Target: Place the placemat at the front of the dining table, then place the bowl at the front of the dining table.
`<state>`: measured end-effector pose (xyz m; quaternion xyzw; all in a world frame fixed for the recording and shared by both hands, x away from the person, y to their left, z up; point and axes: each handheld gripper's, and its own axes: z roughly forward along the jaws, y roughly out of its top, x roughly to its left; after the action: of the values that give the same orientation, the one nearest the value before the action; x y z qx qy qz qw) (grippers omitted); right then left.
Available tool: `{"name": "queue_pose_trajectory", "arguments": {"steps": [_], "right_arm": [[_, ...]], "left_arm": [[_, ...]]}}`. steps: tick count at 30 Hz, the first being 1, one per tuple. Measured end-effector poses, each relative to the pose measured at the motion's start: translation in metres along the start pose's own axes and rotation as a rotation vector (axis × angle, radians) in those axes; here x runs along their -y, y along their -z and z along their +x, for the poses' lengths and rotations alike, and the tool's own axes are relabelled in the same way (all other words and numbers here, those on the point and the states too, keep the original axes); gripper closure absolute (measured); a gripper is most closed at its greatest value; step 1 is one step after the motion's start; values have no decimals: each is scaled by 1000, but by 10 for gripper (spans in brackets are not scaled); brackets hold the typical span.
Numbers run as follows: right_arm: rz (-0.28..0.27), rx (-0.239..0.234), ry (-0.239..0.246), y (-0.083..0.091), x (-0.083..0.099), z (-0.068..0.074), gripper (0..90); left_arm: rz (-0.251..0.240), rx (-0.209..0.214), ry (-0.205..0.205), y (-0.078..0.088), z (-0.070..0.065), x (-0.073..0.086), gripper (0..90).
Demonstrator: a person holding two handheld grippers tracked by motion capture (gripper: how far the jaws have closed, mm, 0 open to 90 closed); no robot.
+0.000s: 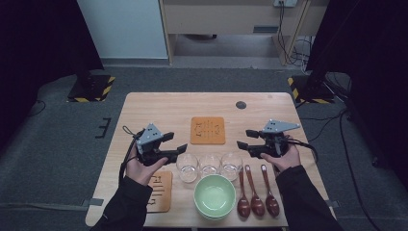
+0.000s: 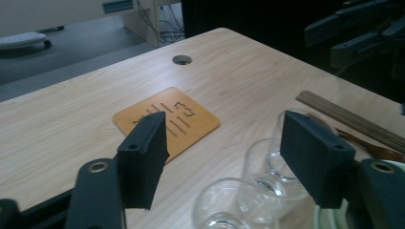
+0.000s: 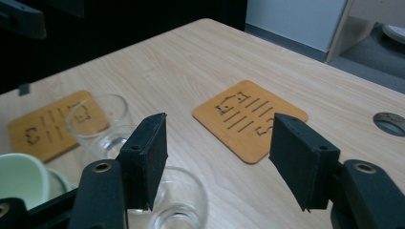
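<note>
Left gripper [image 1: 177, 142]: jaws apart, nothing between them, held above the table [image 1: 144, 108] just left of the three clear glasses [image 1: 209, 166]. Right gripper [image 1: 245, 139]: jaws likewise apart and empty, held just right of that row (both pointing inward, toward each other). Orange coaster [image 1: 208, 130] flat beyond the glasses, between the two grippers. Second orange coaster [image 1: 161, 191] near the left forearm. Green bowl [image 1: 214, 196] at the near edge, three brown spoons [image 1: 256, 192] beside it.

A lab recording space: black curtains [image 1: 38, 38] at 10 o'clock, hazard-striped stand bases [image 1: 91, 87], grey carpet [image 1: 53, 154].
</note>
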<state>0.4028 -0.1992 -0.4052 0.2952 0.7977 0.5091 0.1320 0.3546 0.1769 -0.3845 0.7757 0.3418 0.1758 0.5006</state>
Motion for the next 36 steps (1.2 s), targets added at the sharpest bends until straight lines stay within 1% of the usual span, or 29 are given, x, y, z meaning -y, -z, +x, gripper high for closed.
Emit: {"name": "queue_pose_trajectory", "arguments": {"steps": [2, 3, 4, 6, 7, 8, 9, 10, 11, 13, 14, 15, 16, 18, 20, 22, 24, 25, 26, 27, 28, 31, 34, 35, 36], "right_arm": [[-6, -6, 9, 5, 1, 5, 374], [-3, -13, 10, 8, 1, 8, 356], [-2, -24, 7, 12, 1, 13, 300], [-4, -25, 11, 14, 1, 15, 296], [-6, -28, 20, 15, 1, 18, 280], [-19, -28, 32, 18, 3, 23, 306], [-19, -28, 32, 18, 3, 23, 306], [-27, -39, 36, 20, 4, 26, 314], [-32, -55, 31, 21, 5, 28, 313], [-53, -63, 30, 22, 6, 31, 321], [-53, -62, 29, 23, 7, 33, 321], [-39, -66, 33, 22, 9, 35, 330], [-39, -66, 33, 22, 9, 35, 330], [-28, -82, 31, 22, 11, 38, 350], [-20, -99, 29, 20, 12, 40, 374], [-2, -118, 27, 18, 15, 44, 396], [14, -141, 27, 15, 19, 48, 413], [25, -150, 23, 13, 20, 50, 418], [42, -165, 19, 8, 22, 53, 433], [42, -165, 19, 8, 22, 53, 433], [48, -168, 19, 7, 23, 54, 442], [76, -184, 20, 1, 26, 57, 472], [86, -188, 19, -1, 28, 58, 484], [96, -200, 14, -3, 29, 60, 499], [99, -206, 13, -4, 30, 61, 504]], "left_arm": [[2, 9, -15, 2, -7, 1, 349], [2, 16, -22, 2, -10, 1, 355], [3, 22, -25, 1, -12, 3, 369], [12, 34, -30, -1, -17, 5, 369], [20, 40, -33, -2, -19, 6, 369], [28, 45, -34, -3, -21, 8, 366], [35, 52, -38, -4, -23, 9, 366], [41, 61, -34, -5, -26, 10, 363], [44, 66, -32, -6, -28, 10, 358], [49, 77, -36, -8, -33, 11, 345], [50, 82, -38, -9, -35, 11, 337], [54, 90, -45, -10, -38, 11, 322], [60, 98, -53, -12, -41, 11, 322], [77, 102, -75, -15, -49, 11, 292], [99, 97, -97, -19, -55, 12, 285], [117, 92, -107, -22, -57, 15, 269], [138, 103, -100, -26, -58, 18, 274], [148, 107, -104, -28, -59, 20, 274], [154, 111, -103, -30, -60, 21, 291], [159, 116, -101, -31, -60, 22, 291], [168, 126, -93, -32, -61, 24, 316], [213, 137, -79, -37, -63, 29, 377], [235, 138, -69, -38, -64, 31, 398], [246, 139, -69, -39, -65, 33, 416], [246, 139, -69, -39, -65, 33, 422]]}}
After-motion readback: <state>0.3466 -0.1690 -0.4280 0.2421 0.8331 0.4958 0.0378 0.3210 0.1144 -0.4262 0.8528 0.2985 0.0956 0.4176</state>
